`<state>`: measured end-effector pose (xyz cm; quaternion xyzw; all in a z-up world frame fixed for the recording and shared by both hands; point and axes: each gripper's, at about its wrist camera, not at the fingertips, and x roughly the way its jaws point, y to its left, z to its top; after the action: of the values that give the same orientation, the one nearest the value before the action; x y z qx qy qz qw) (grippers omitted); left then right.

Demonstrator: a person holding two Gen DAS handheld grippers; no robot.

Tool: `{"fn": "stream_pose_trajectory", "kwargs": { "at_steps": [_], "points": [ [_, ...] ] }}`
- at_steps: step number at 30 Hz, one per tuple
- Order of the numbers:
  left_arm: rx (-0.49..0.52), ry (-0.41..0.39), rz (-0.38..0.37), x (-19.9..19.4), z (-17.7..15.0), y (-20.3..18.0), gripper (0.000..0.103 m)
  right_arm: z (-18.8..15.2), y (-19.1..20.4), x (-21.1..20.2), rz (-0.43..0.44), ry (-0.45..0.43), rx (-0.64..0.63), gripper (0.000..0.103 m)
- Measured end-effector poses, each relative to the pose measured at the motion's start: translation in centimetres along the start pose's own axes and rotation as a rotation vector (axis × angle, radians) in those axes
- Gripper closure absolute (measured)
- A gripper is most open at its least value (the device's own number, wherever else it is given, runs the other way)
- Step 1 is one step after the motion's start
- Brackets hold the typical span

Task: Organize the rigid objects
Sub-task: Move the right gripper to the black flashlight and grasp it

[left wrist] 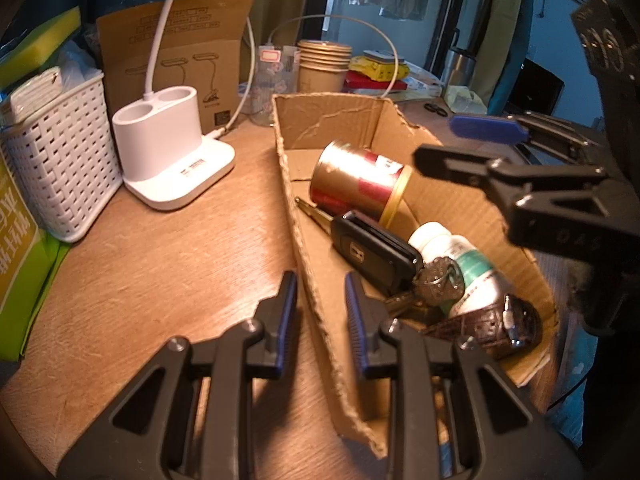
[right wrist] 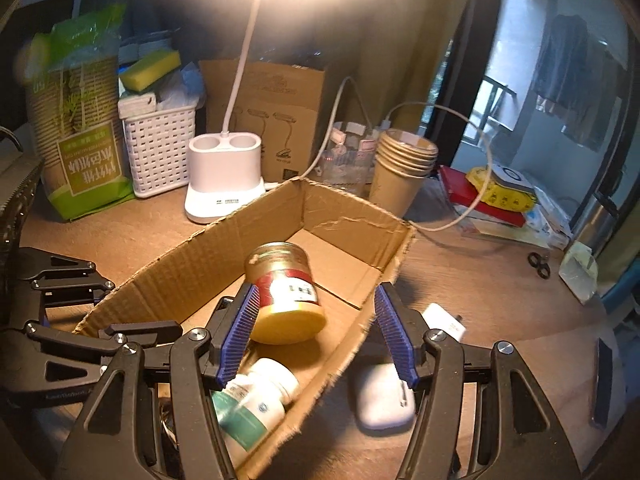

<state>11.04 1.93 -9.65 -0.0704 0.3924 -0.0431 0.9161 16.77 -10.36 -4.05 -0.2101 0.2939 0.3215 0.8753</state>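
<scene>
An open cardboard box [left wrist: 285,168] [right wrist: 352,210] lies on the wooden desk. Inside it are a red and gold can [left wrist: 360,184] [right wrist: 288,292] on its side, a black car key [left wrist: 372,252], a white pill bottle [left wrist: 460,264] [right wrist: 256,396] and a brown-strapped watch [left wrist: 492,328]. My left gripper [left wrist: 322,316] [right wrist: 144,306] sits astride the box's near left wall, jaws narrow, wall between them. My right gripper [right wrist: 316,332] [left wrist: 452,144] hovers open over the box's right wall, nothing pressed, the can just beyond its left finger. A white earbud case [right wrist: 382,396] lies outside the box.
A white lamp base [left wrist: 172,160] [right wrist: 224,176], a white lattice basket [left wrist: 60,160] [right wrist: 158,148] and stacked paper cups [left wrist: 322,64] [right wrist: 400,168] stand behind the box. A small white object [right wrist: 444,320], scissors [right wrist: 538,266] and books [right wrist: 492,196] lie to the right.
</scene>
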Motion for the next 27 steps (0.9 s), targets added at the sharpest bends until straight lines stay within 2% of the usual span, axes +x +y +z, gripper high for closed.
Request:
{"fn": "stream_pose_trajectory", "kwargs": {
  "at_steps": [12, 27],
  "points": [
    [0.000, 0.000, 0.000, 0.0, 0.0, 0.0, 0.077, -1.1, -3.1, -3.5, -0.073, -0.048, 0.080, 0.039],
    [0.001, 0.000, 0.000, 0.0, 0.0, 0.0, 0.077, -6.9, -9.5, -3.3, -0.177, 0.024, 0.284, 0.039]
  ]
}}
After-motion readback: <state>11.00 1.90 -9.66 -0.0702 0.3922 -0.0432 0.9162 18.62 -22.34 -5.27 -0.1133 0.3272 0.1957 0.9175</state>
